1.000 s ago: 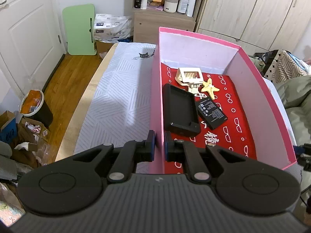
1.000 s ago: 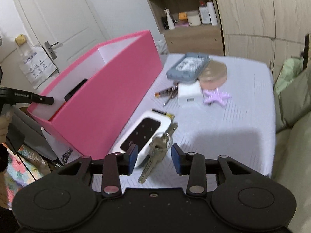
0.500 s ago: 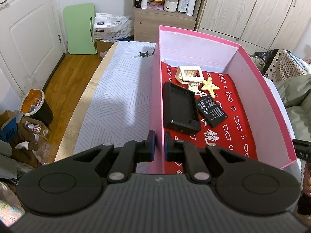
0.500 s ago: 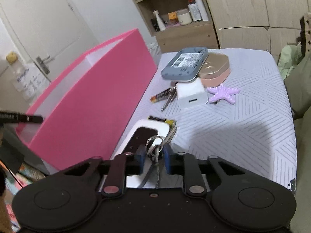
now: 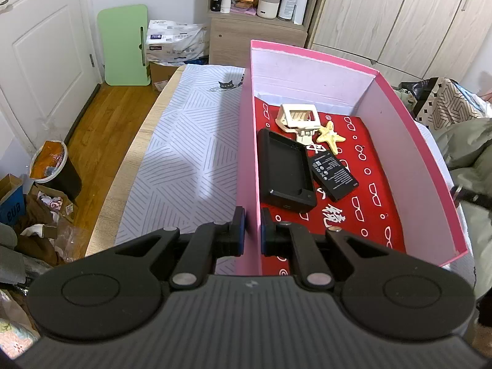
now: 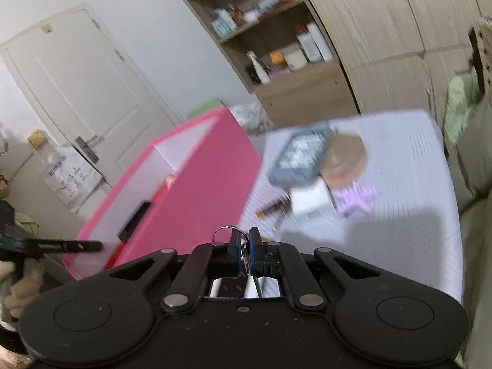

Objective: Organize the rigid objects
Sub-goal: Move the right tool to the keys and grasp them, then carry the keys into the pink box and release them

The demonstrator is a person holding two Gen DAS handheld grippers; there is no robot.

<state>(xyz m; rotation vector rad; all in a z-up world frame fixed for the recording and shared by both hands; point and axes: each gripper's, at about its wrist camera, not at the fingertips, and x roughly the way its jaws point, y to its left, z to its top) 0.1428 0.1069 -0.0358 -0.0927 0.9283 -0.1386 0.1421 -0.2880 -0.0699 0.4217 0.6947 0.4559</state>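
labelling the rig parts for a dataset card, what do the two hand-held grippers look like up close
Both match. The left hand-held gripper has a black ribbed body, two round raised discs on its shoulders, black linkage arms with silver pivot pins, and blue pads on the fingers' inner faces. The right hand-held gripper has the same black linkages, silver pins and blue pads, with a smoother, dust-flecked body. No cables or sleeves show.

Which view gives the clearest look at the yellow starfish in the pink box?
The left wrist view: it looks down into the pink box, where the yellow starfish lies sharp on the red lining. The right wrist view, blurred, shows mainly the box's outer wall; the starfish is hidden.
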